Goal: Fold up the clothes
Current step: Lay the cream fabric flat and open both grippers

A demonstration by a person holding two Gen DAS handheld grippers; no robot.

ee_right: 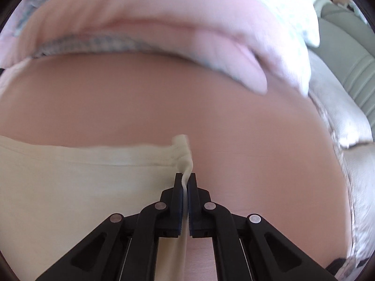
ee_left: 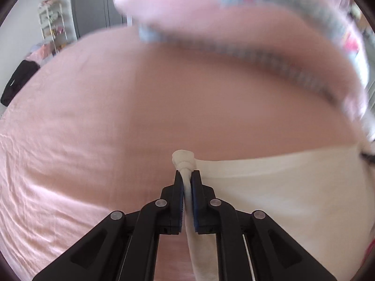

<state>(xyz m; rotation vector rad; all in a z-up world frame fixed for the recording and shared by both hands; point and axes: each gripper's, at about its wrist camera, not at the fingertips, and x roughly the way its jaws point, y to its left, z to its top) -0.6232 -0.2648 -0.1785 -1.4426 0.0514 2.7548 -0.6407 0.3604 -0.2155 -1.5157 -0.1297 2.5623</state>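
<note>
A cream-white garment (ee_left: 281, 187) is stretched between my two grippers above a pink bed sheet (ee_left: 93, 117). My left gripper (ee_left: 187, 174) is shut on a bunched corner of the garment, and the cloth spreads off to the right. In the right wrist view my right gripper (ee_right: 185, 176) is shut on the opposite bunched corner of the garment (ee_right: 82, 175), whose cloth spreads off to the left. A small tuft of fabric sticks out past each pair of fingertips.
A pink quilt with a blue-patterned border (ee_left: 234, 35) is heaped at the far side of the bed (ee_right: 164, 105). A white shelf rack (ee_left: 50, 21) and a dark bag (ee_left: 16, 82) stand at the left. A grey chair (ee_right: 346, 58) sits to the right.
</note>
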